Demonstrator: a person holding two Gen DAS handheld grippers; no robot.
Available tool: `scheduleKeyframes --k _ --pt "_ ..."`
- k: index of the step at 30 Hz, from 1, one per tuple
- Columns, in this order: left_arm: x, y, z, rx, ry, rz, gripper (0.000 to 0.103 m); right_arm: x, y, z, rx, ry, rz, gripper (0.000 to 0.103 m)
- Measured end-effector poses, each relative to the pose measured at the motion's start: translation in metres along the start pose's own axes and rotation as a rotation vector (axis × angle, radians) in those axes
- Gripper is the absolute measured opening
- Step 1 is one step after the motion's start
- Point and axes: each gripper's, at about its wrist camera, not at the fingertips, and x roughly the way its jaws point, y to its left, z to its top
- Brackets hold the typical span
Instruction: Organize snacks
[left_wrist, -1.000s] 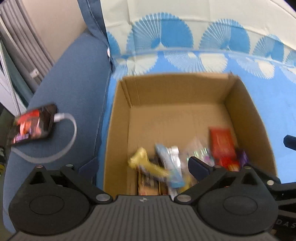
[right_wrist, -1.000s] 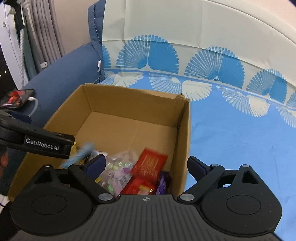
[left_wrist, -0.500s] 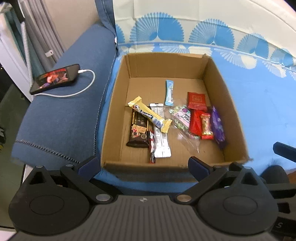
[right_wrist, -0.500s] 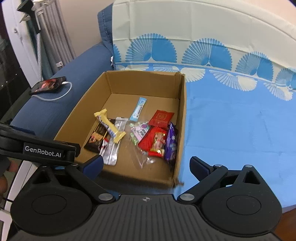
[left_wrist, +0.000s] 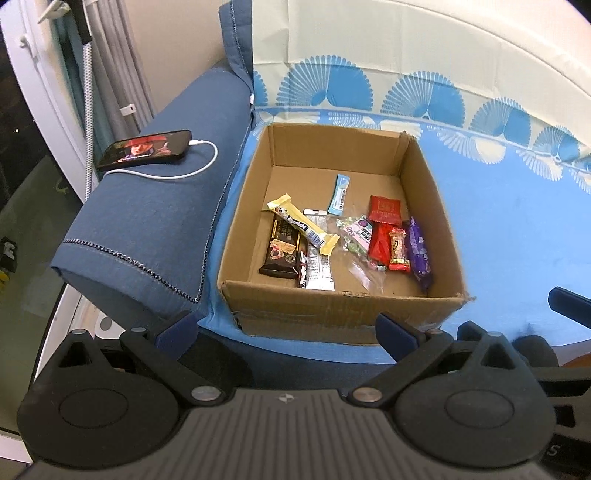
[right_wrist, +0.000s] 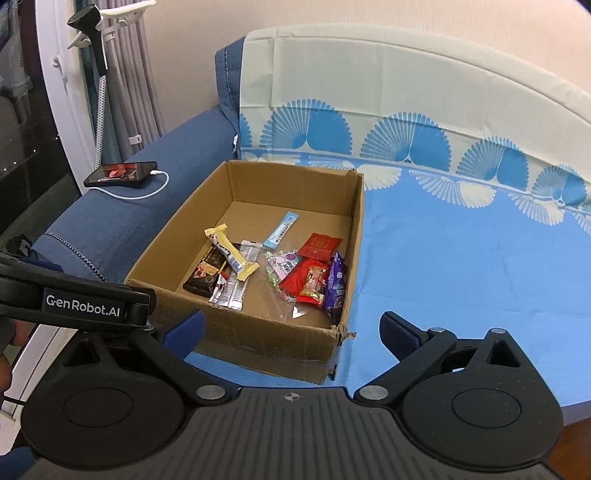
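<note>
Snacks: a loose spread of wrapped pieces on the floor of an open brown cardboard box (left_wrist: 334, 312), toward its near half.
Left group: long yellow-and-white wrapped bar (left_wrist: 303, 224) lies slantwise over a dark brown chocolate bar (left_wrist: 282, 247) and a silver foil sachet (left_wrist: 318, 254); all three touch.
Middle: slim pale blue stick packet (left_wrist: 340, 194) alone, nearer the far wall; clear bag of small candies (left_wrist: 356, 238) below it.
Right group: flat red square packet (left_wrist: 385, 209), red wrapper beneath it, small red-and-gold candy (left_wrist: 399, 249), purple wrapped bar (left_wrist: 418, 251) close along the right wall.
Box: sits on a sofa seat under a blue sheet with white fan print (right_wrist: 461, 258), against the navy blue sofa armrest (left_wrist: 155, 221); near right corner torn.
Surroundings: black smartphone with lit screen (left_wrist: 146, 150) on the armrest, white charging cable (left_wrist: 184, 173) plugged in and looping toward the box; grey curtain (right_wrist: 129, 85) behind.
Left gripper (left_wrist: 284, 328): jaws spread wide, nothing between them, short of the box's near wall.
Right gripper (right_wrist: 291, 326): jaws likewise apart and empty, before the box's near right corner.
In the way: the near box wall stands between both grippers and the snacks.
</note>
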Motion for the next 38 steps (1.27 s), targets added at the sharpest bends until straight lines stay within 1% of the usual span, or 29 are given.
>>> scheduleKeyframes --k 6,13,15,17,18,23,32,38 --pt "-0.012 0.0 -0.006 0.006 -0.028 0.015 0.103 -0.011 0.004 -0.003 -0.009 -0.019 -0.003 0.101" --pt "-0.018 0.002 -0.007 0.01 -0.024 0.028 0.103 -0.019 0.005 -0.006 -0.012 -0.032 -0.022 0.102" --pt "-0.018 0.002 -0.007 0.012 -0.022 0.058 0.103 -0.02 0.005 -0.006 -0.007 -0.034 -0.032 0.102" --pt "-0.018 0.0 -0.006 0.036 -0.02 0.088 0.103 -0.021 0.003 -0.007 0.001 -0.038 -0.036 0.102" --pt "-0.018 0.001 -0.007 0.044 -0.023 0.091 0.103 -0.022 0.003 -0.007 0.005 -0.042 -0.037 0.103" --pt "-0.019 0.003 -0.012 0.037 -0.023 0.062 0.103 -0.026 0.004 -0.008 0.001 -0.055 -0.036 0.103" --pt "-0.02 0.003 -0.014 0.033 -0.017 0.056 0.103 -0.028 0.005 -0.009 0.001 -0.062 -0.035 0.103" --pt "-0.019 0.008 -0.014 0.005 -0.017 0.042 0.103 -0.029 0.005 -0.009 -0.005 -0.061 -0.022 0.103"
